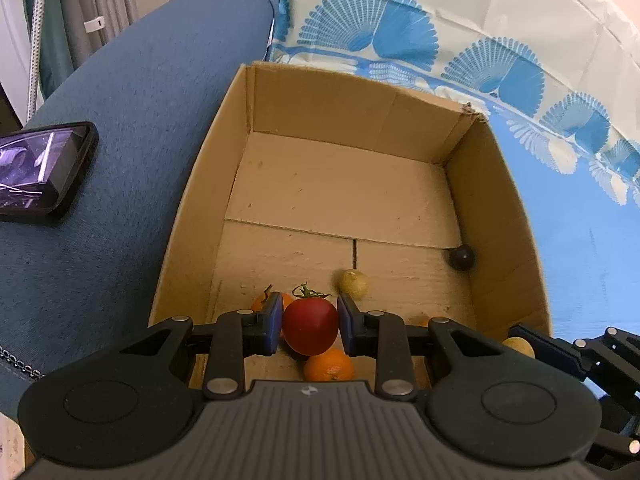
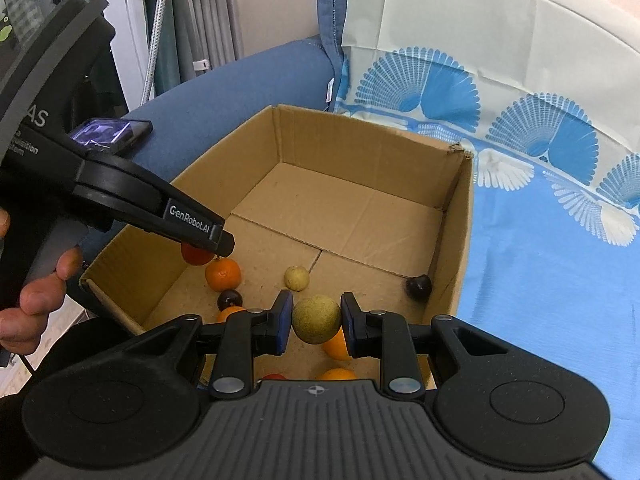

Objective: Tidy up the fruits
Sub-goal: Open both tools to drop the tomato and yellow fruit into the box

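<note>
Evenly lit, soft daylight, no harsh shadows. Faint soft shadows inside cardboard box [image 1: 496, 216] along right wall. Strong fisheye bending at edges, dark vignette in corners. Slightly overexposed upper left near curtains [image 2: 208, 12]. Glare on phone screen [image 1: 36, 160]. Centre sharp, mild softness toward rims. Both views alike.

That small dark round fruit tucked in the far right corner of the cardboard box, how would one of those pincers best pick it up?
Grip the small dark round fruit across its widest middle, coming down from above. It sits against the right wall of the brown cardboard box, so probably set the fingers along that wall, not across it.
</note>
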A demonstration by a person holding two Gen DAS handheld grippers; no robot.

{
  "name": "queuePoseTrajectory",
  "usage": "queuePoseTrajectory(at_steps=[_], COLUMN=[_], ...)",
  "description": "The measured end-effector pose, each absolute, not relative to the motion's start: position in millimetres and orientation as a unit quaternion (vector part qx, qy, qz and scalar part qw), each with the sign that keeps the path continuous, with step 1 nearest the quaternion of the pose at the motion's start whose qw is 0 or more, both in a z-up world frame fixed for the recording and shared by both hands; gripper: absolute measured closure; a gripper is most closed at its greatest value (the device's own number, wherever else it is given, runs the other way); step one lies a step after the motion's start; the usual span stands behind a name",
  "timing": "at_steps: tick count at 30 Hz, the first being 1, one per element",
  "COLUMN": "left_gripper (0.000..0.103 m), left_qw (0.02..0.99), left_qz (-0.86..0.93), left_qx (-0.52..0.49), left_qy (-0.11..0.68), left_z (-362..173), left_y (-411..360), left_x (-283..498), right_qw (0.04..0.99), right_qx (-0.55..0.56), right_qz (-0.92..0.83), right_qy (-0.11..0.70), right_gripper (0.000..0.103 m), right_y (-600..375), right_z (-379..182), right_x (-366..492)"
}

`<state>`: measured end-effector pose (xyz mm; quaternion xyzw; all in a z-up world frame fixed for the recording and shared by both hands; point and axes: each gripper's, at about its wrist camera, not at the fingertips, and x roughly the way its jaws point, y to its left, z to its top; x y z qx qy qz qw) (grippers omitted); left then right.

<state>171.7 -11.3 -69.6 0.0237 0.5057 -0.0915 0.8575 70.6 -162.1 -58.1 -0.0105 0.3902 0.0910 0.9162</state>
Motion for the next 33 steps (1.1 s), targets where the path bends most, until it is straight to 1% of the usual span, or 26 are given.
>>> queuePoseTrajectory(at_steps=[18, 33], left_gripper=[0.07, 0.07], left_qw=[0.844, 0.838], left_qz=[-0.081, -0.076], left_qx=[0.036, 0.037], left_qy=[0.529, 0.539], left_z=[-101, -111], left_y=[-11, -9], left_x=[185, 190], right_qw=[0.907, 0.904], right_qx=[-0.016, -0.03], right_qz=[0.094, 0.094], right_qy=[0.41, 0.416], right_gripper=[0.076, 0.076], right_y=[-157, -154], right_z=[-80, -89], right_x=[87, 95])
